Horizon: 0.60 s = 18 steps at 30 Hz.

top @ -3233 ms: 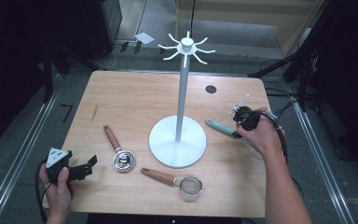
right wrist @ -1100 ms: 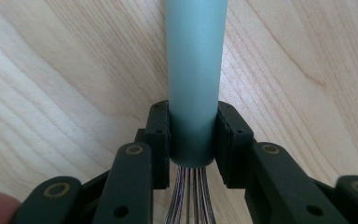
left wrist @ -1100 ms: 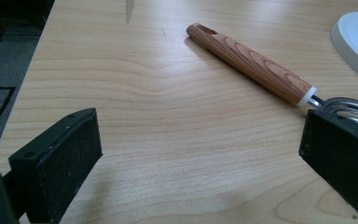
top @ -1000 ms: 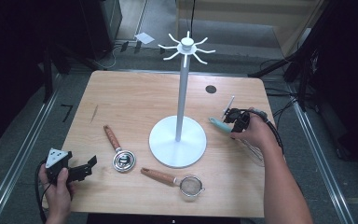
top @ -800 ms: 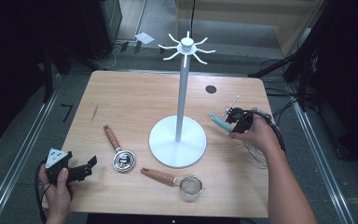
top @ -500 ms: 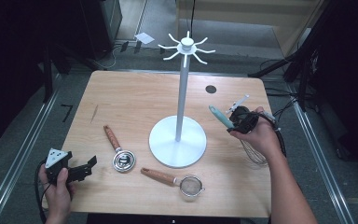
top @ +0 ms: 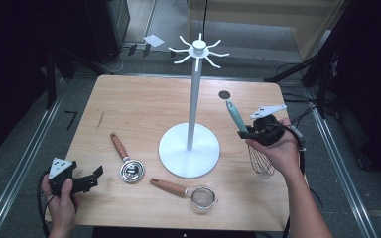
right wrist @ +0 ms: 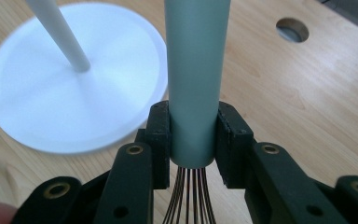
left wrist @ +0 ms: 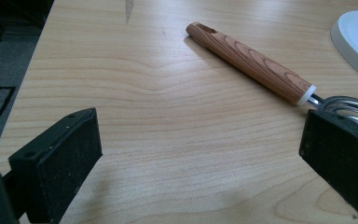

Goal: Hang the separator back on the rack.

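Observation:
A whisk with a teal handle [top: 235, 117] hangs with its wire head [top: 261, 161] down over the table's right side. My right gripper [top: 250, 133] is shut on the handle's lower end. In the right gripper view both pads clamp the handle [right wrist: 193, 70] and the wires [right wrist: 189, 196] run down between the jaws of the right gripper [right wrist: 193, 140]. A white stand has a pole [top: 193, 99], hooks on top [top: 198, 48] and a round base [top: 188, 148] left of the whisk. My left gripper [top: 95, 173] rests open at the table's front left corner, its jaws [left wrist: 200, 154] wide apart with nothing between them.
A wood-handled metal scoop [top: 128, 167] lies in front of the left gripper, its handle [left wrist: 251, 65] pointing away. A wood-handled strainer [top: 203, 197] lies near the front edge. A round hole [top: 223, 94] sits in the tabletop behind the whisk. The stand's base [right wrist: 65, 88] is close by.
My right hand has risen with the whisk, and the teal handle has swung up from nearly flat to steeply tilted. The left gripper has stayed put.

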Tool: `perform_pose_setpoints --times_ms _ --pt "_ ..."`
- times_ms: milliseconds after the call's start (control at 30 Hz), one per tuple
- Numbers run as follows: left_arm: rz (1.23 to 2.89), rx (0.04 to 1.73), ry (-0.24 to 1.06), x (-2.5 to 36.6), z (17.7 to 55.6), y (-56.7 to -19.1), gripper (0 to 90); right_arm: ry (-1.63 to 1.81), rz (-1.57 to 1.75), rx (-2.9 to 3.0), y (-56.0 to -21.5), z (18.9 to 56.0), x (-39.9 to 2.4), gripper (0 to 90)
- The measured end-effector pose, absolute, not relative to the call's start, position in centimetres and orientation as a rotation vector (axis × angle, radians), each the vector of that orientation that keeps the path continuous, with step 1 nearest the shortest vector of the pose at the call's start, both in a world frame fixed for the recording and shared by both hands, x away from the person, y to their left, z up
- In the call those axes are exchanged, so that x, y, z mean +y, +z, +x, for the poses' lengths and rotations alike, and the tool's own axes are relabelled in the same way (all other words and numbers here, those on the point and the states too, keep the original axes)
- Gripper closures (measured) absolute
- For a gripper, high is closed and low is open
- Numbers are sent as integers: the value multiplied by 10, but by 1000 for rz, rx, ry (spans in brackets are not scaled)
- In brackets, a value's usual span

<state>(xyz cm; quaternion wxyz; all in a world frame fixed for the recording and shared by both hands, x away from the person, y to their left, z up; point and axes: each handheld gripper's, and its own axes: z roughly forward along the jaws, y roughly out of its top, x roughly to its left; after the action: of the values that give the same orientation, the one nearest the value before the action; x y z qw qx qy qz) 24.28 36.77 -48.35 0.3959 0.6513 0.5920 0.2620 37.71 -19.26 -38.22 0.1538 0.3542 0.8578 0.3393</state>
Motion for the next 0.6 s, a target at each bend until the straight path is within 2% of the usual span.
perform_pose_setpoints --times_ms 600 --pt "1649 1501 664 368 243 -483 0 1323 968 2202 -350 333 -176 715"
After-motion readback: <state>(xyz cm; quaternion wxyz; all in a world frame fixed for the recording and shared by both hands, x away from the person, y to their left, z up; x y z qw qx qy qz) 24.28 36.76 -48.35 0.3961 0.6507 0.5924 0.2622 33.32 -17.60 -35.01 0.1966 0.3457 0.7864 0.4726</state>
